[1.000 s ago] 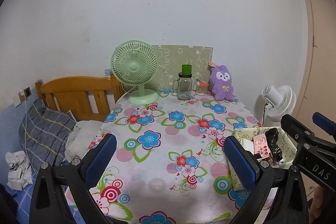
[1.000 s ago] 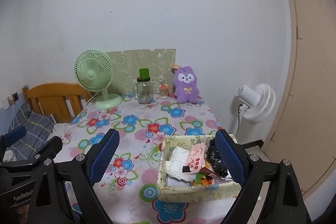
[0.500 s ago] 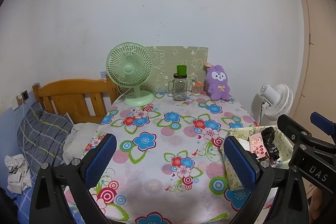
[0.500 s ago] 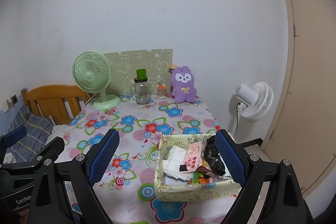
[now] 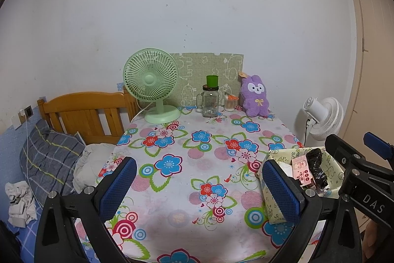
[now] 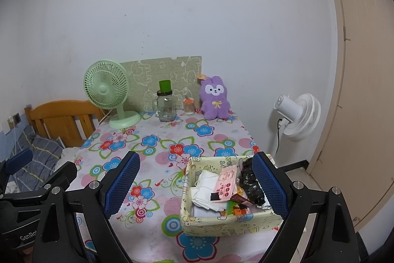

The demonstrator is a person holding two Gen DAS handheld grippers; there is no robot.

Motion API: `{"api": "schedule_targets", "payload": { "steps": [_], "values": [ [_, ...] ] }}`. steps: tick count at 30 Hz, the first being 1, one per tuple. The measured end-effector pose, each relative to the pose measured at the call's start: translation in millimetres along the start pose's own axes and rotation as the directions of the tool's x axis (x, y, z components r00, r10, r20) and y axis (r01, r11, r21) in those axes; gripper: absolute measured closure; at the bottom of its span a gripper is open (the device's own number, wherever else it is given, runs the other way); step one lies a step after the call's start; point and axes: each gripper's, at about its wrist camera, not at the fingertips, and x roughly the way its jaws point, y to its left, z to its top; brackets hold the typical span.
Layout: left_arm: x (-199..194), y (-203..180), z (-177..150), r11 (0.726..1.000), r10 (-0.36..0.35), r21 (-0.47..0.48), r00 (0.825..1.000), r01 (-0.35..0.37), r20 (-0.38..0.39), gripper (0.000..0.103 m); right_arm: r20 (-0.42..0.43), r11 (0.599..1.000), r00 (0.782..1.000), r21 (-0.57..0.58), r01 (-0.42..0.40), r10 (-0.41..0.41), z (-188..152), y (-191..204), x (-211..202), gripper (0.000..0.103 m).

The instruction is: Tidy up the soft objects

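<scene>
Nearest the cameras, the left gripper [image 5: 198, 185] is held above the near edge of the table [image 5: 187, 164] with its blue-padded fingers [image 5: 118, 185] spread wide and nothing between them. The right gripper [image 6: 197, 183] is likewise held wide apart and empty, and the yellow-green fabric basket [image 6: 221, 223] is framed partly between its fingers without being touched. The basket is set at the near right corner of the flowered tablecloth, and white folded cloth [image 6: 206, 189], a pink card [image 6: 225, 183] and a crumpled black bag [image 6: 251, 186] are seen lying inside it. The middle of the table is left bare. At the far edge, against the wall, a green desk fan [image 5: 154, 80] is placed to the left, a glass jar [image 5: 210, 101] with a green cup on its lid is stood upright beside it, then a small container with an orange top [image 5: 230, 102], and the purple plush rabbit [image 5: 254, 96] is seated upright at the far right corner, well apart from the basket. Behind these, a patterned green board [image 5: 206, 70] is leaned on the wall. A wooden headboard [image 5: 83, 110] and a checked pillow [image 5: 49, 159] are seen left of the table, and a white floor fan [image 6: 299, 115] to its right.
</scene>
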Motion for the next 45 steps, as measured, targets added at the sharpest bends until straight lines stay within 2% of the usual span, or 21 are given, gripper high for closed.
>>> {"api": "schedule_targets", "payload": {
  "steps": [45],
  "values": [
    [2.7,-6.2,-5.1,1.000,-0.001,0.001,1.000,0.001,-0.001,0.000,-0.015,1.000,1.000,0.008,0.008,-0.008,-2.1,4.2,5.8,0.009]
  ]
}}
